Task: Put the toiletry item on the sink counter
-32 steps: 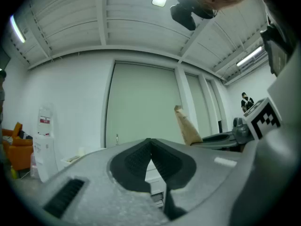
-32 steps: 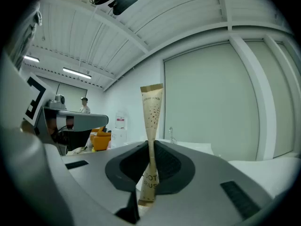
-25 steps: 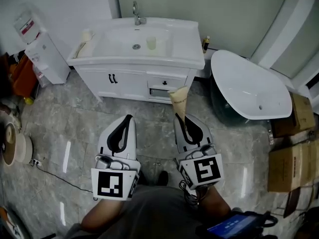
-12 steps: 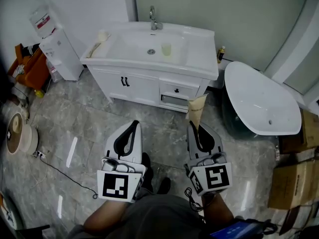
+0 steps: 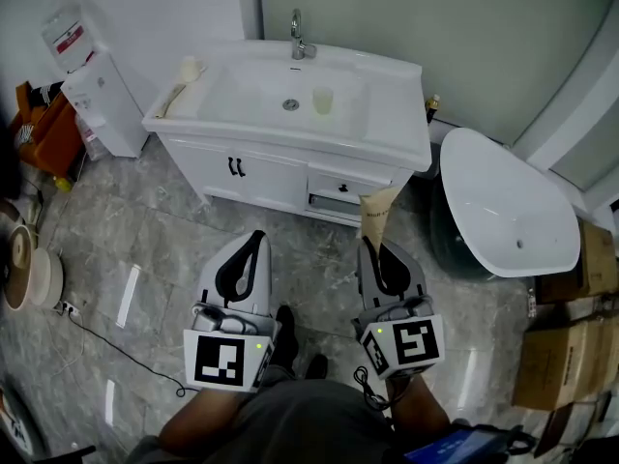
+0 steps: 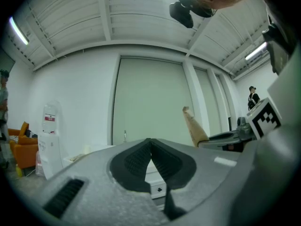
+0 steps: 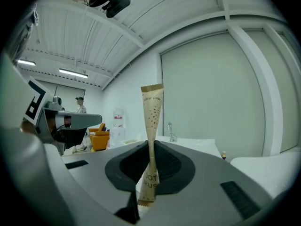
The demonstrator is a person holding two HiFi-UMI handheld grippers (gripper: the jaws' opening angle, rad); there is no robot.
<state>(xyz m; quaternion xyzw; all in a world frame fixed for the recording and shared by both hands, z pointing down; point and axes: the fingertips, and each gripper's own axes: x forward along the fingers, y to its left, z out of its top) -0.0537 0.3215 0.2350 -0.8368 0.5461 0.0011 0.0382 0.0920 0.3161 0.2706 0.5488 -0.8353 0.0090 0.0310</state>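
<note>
Carried closer to white sink counter since a second ago: tall tan paper toiletry packet, upright, clamped in right gripper jaws, over grey marble floor. Left gripper alongside, jaws together, empty.

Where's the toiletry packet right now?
The right gripper holds the toiletry packet pinched upright, right of centre in the head view, in front of the vanity drawer and short of the sink counter.
</note>
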